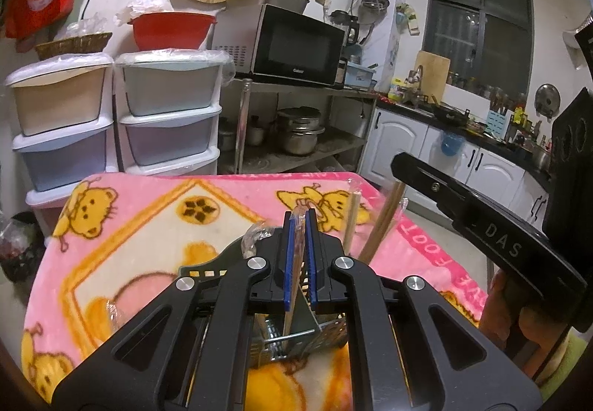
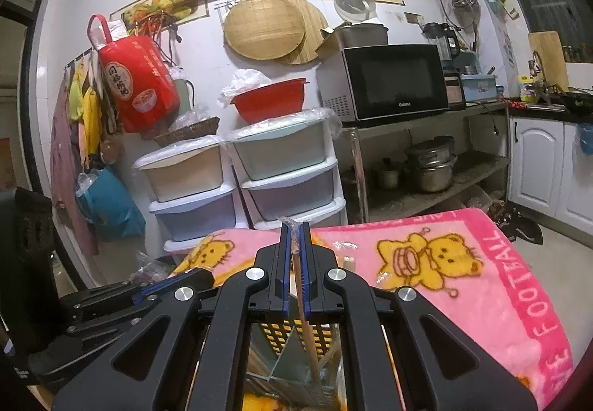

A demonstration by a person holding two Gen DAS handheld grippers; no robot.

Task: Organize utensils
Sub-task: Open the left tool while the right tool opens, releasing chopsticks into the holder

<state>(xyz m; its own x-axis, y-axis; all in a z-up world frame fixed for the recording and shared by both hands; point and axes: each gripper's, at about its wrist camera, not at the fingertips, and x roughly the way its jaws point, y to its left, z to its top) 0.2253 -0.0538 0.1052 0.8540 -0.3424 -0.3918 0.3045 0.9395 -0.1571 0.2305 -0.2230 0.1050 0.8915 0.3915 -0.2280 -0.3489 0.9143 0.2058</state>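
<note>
Two grippers in play. My left gripper [image 1: 300, 225] is clenched on one wrapped chopstick [image 1: 292, 285]; its lower end drops into the metal utensil caddy [image 1: 292, 344] directly below the jaws. My right gripper [image 2: 295, 237] is likewise clamped on one chopstick [image 2: 305, 322], plastic wrap showing at its top, tip reaching down into the same perforated caddy [image 2: 285, 333].

Left wrist view: I count three more sticks standing to the right of the jaws, one pale [image 1: 350, 222], one darker brown [image 1: 381, 225], one mostly hidden behind it. The caddy has at least two compartments split by a metal divider; my gripper bodies hide most of it, so the full count is unclear. It sits on a table covered with a pink bear-print blanket [image 1: 148, 211]. One loose scrap of plastic wrap [image 2: 344, 245] lies on the blanket.
</note>
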